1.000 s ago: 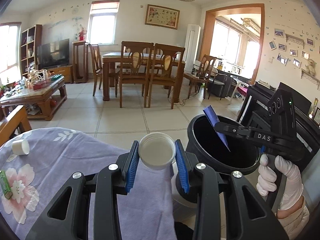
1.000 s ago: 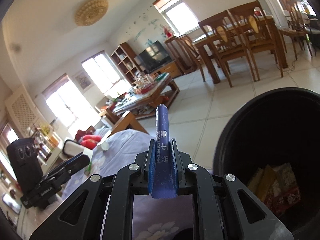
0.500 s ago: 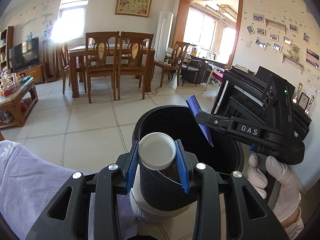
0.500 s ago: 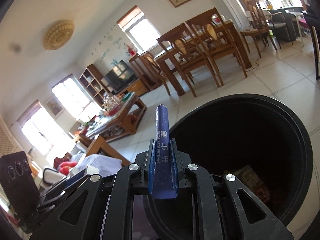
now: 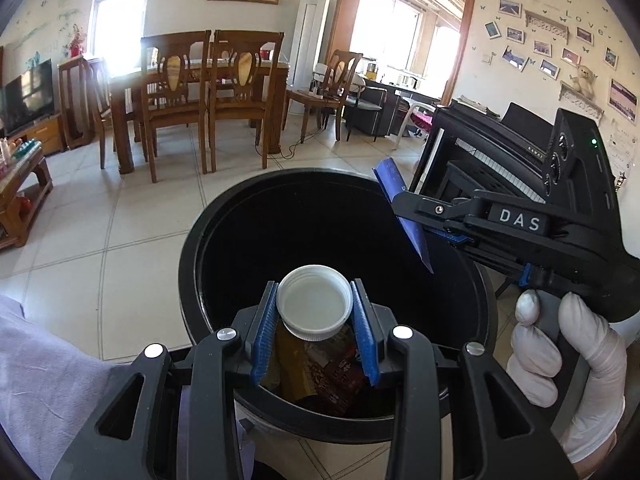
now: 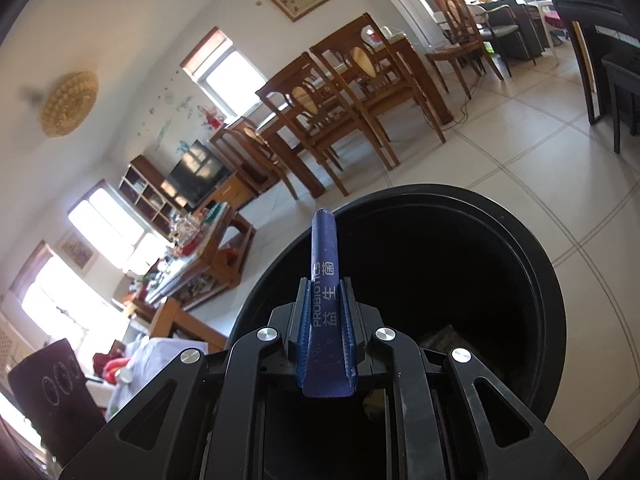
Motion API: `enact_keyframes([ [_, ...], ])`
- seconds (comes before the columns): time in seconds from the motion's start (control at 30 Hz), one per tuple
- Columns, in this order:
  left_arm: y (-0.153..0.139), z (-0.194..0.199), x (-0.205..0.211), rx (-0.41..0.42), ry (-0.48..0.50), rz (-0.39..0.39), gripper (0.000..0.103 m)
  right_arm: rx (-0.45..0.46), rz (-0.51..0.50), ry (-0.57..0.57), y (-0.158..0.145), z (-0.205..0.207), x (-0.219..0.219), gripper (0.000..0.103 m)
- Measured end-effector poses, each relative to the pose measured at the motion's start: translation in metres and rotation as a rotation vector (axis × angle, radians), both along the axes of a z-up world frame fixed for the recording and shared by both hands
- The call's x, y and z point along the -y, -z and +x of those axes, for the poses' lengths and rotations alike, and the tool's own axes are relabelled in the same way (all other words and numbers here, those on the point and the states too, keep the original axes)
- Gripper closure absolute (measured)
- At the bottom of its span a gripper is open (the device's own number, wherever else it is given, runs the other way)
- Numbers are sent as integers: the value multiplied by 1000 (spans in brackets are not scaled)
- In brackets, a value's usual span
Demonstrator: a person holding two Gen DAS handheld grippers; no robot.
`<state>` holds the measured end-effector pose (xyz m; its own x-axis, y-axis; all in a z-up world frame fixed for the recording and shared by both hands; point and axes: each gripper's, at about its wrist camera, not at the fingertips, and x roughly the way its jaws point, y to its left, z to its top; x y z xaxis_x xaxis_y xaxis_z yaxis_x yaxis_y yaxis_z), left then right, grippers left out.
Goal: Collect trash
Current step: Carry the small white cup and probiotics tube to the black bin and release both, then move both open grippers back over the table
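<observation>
Our left gripper (image 5: pixel 315 312) grasps the white bottle cap (image 5: pixel 315 307) over the black trash bin (image 5: pixel 188 264). Our right gripper (image 6: pixel 325 330) clenches the blue probiotic sachet (image 6: pixel 325 280) above the same bin's mouth. Wrappers (image 5: pixel 320 376) lie inside; dining chairs (image 5: pixel 208 92) stand beyond.

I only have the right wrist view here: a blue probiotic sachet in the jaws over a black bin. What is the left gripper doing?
Observer: The left gripper is shut on a white bottle cap, over the black trash bin.
Operator: Anything in the bin besides the wrapper I glimpse?
Observer: Gold and red wrappers lie at the bottom.
Operator: Who holds the right gripper?
Observer: A white-gloved hand grips its handle; the blue sachet hangs over the bin's right rim.
</observation>
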<state>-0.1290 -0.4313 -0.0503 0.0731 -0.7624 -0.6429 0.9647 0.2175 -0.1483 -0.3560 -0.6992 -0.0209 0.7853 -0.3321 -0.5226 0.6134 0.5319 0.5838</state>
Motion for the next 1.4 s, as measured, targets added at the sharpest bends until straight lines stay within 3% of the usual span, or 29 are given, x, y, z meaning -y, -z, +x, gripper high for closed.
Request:
enact_keyframes([
  [0.23, 0, -1, 10, 1, 0, 27, 66, 2, 38, 19, 8, 0, 2, 78],
  [0.3, 0, -2, 11, 4, -5, 27, 65, 7, 40, 25, 8, 1, 2, 71],
  [0.4, -1, -2, 10, 3, -11, 23, 64, 7, 36, 23, 8, 4, 1, 71],
  [0.5, -5, -4, 6, 12, -19, 11, 52, 10, 34, 19, 6, 6, -2, 71],
  [0.67, -14, -5, -6, 20, -33, -21, 48, 12, 28, 7, 7, 8, -2, 71],
  [0.8, -25, -1, -29, 31, -72, -56, 44, 14, 14, -10, 4, 14, -8, 56],
  [0.9, -30, 6, -48, 47, -124, -70, 27, 9, -6, -43, -1, 25, -17, 53],
  [1.2, -43, 32, -95, 36, -226, -112, 27, -27, -70, -114, -15, 55, -47, 42],
  [1.4, -48, 49, -133, 46, -296, -139, 25, -54, -136, -199, -24, 86, -78, 42],
])
